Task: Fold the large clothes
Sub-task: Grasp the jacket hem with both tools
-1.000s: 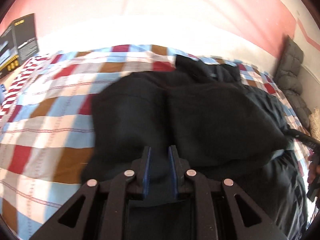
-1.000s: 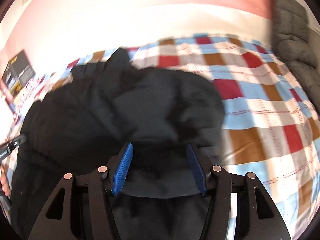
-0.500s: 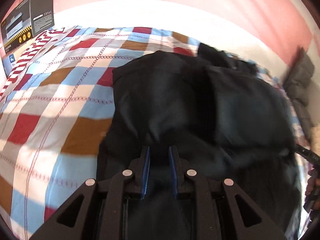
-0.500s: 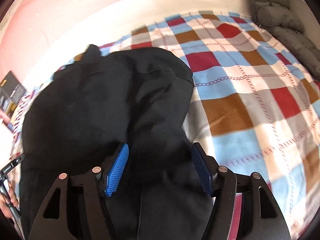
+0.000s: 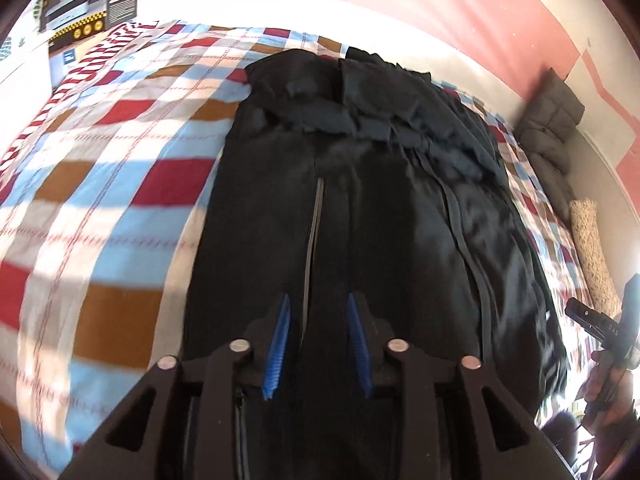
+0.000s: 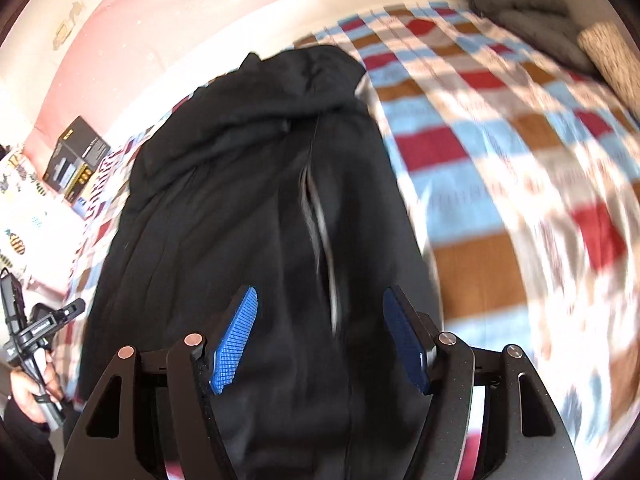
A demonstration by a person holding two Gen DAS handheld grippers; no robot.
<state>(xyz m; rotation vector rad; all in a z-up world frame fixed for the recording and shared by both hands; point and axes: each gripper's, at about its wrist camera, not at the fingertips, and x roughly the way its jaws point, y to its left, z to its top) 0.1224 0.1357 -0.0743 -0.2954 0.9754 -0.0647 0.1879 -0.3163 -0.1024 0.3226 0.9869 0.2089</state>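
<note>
Black jacket [image 5: 360, 208] lies lengthwise on checked bedspread [image 5: 100, 184]. Left gripper [image 5: 318, 344] fingers slightly parted, gripping nothing; right gripper [image 6: 320, 344] spread wide, empty.

Hard sunlight falls in bands across the checked bedspread [image 5: 100, 200], blowing its pale squares out to white. The black garment [image 5: 360, 200] stays dark, with faint sheen. Motion blur smears the right wrist view most. Both fisheye views bend and darken at their rims.
</note>
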